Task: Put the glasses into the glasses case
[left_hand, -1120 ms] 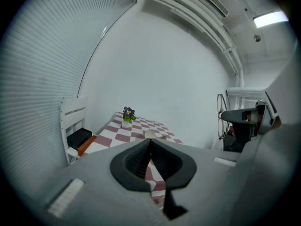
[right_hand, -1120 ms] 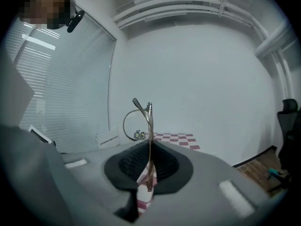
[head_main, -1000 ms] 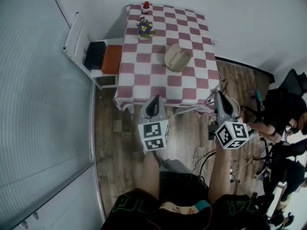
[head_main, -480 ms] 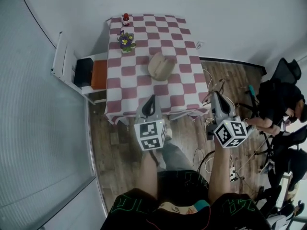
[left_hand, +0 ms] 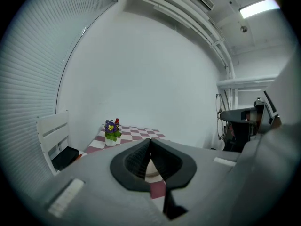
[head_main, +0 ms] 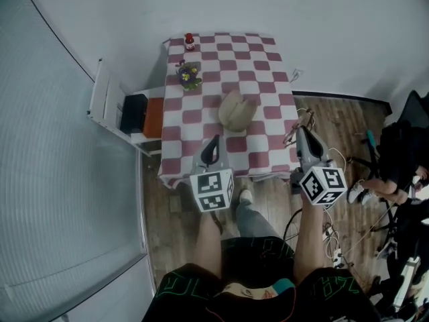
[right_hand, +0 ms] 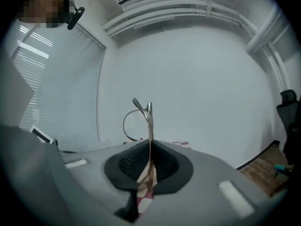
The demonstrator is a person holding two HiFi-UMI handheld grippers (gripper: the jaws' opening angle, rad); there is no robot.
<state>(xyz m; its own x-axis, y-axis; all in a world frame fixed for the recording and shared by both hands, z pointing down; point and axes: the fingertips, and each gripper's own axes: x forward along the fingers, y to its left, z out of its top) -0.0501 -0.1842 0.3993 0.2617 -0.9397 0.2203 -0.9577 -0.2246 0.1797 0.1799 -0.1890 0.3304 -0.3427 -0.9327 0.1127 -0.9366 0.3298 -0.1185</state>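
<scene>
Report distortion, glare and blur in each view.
Head view: fisheye curves the walls around the checkered table; sharp, evenly lit. Left gripper view: a ceiling light glares at top right; the corners go dark. Right gripper view: the glasses are sharp; the picture's rim fades dark.

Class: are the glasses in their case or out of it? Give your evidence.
Out. The right gripper is shut on the glasses, while the glasses case lies apart on the checked table.

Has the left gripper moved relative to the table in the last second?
Yes. The left gripper has advanced over the table: its jaws were just past the near edge, now reach farther in, toward the glasses case.
</scene>
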